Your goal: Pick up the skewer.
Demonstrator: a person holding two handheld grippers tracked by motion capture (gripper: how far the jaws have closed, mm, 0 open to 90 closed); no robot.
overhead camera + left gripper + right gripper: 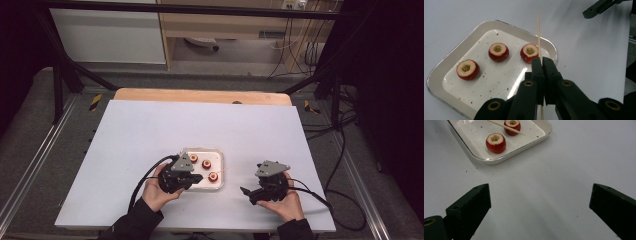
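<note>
- At a white desk (150,130), a person's left tool (541,62) is clamped shut on a thin wooden skewer (538,32), the stick standing out past the jaw tips over the right part of a white tray (454,60).
- The right tool (246,191) hangs to the right of the tray, well apart from it, its jaws spread wide with nothing between them.
- Three cored red fruits sit on the tray, cut faces up: one at the near left (468,69), one in the middle (498,52), one at the right (530,53) just beside the skewer; whether the stick touches that fruit I cannot tell.
- The skewer looks light and stiff but thin enough to snap or bow under a sideways push; it is likely best held low on the shaft, as now, with thrust kept along its length.
- The fruits look small, round and smooth-skinned, so likely to roll or slip under a point; the hollowed core looks the softest way in, and a steadying grip across the red sides seems safer than on the pale cut rim, which may bruise.
- Reddish crumbs speckle the tray floor, hinting at moist flesh.
- No brand, label or writing can be read anywhere on tray, tools or desk.
</note>
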